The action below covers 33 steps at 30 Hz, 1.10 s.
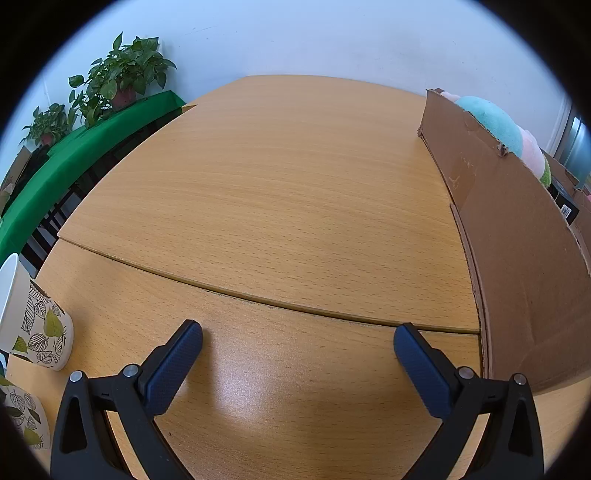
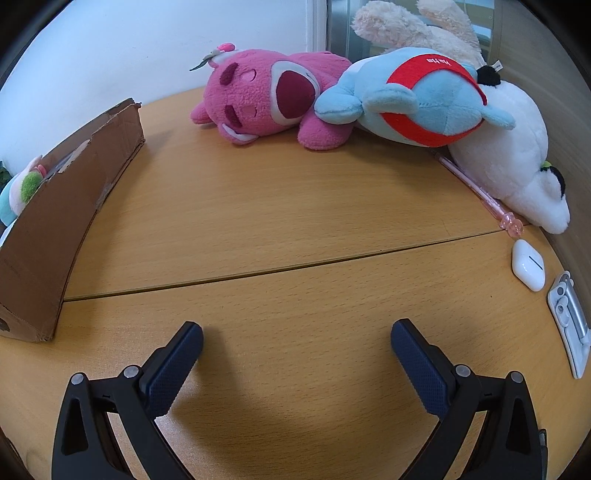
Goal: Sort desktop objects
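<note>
My left gripper (image 1: pixel 297 334) is open over bare wooden desk (image 1: pixel 280 192), nothing between its fingers. A cardboard box (image 1: pixel 517 251) stands to its right with soft toys (image 1: pixel 495 123) showing over the rim. My right gripper (image 2: pixel 295 332) is open too, above the desk (image 2: pixel 295 206). Far beyond it lie a pink plush bear (image 2: pixel 266 99), a blue and red plush (image 2: pixel 421 103) and a white plush (image 2: pixel 517 162). A pink pen (image 2: pixel 476 192), a white earbud case (image 2: pixel 528 264) and a white and silver flat object (image 2: pixel 570 328) lie at the right. The same box (image 2: pixel 62 210) stands at the left.
Two leaf-patterned white cups (image 1: pixel 40 328) stand at the left edge of the left wrist view. Beyond the desk there is a green-covered table (image 1: pixel 74 155) with potted plants (image 1: pixel 122 74). A cream plush (image 2: pixel 410 26) lies behind the blue one. A seam crosses the desk.
</note>
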{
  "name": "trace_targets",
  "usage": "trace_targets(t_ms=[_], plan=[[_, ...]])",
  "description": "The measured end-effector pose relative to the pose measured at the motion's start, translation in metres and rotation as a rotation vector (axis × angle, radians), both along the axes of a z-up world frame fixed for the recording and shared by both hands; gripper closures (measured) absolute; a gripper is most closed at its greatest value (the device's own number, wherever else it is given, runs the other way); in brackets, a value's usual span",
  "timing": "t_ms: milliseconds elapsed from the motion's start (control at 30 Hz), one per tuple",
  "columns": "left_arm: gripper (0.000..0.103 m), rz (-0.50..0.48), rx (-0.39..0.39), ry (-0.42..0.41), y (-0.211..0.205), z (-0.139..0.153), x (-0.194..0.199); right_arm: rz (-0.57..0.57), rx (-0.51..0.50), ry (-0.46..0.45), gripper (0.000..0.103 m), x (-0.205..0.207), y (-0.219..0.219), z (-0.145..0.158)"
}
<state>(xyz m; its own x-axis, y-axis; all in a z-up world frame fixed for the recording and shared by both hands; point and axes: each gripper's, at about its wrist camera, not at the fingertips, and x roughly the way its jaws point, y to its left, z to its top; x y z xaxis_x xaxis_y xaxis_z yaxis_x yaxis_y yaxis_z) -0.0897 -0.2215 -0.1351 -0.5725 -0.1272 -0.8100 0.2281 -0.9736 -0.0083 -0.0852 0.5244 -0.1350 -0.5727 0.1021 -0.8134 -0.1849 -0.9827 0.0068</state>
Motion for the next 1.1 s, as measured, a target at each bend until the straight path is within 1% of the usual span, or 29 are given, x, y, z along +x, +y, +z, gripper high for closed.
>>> trace_targets(t_ms=[1100], plan=[[0.0, 0.014, 0.0, 0.001, 0.0053, -0.0024, -0.004, -0.011, -0.001, 0.001, 0.0, 0.0017, -0.0013, -0.0028]])
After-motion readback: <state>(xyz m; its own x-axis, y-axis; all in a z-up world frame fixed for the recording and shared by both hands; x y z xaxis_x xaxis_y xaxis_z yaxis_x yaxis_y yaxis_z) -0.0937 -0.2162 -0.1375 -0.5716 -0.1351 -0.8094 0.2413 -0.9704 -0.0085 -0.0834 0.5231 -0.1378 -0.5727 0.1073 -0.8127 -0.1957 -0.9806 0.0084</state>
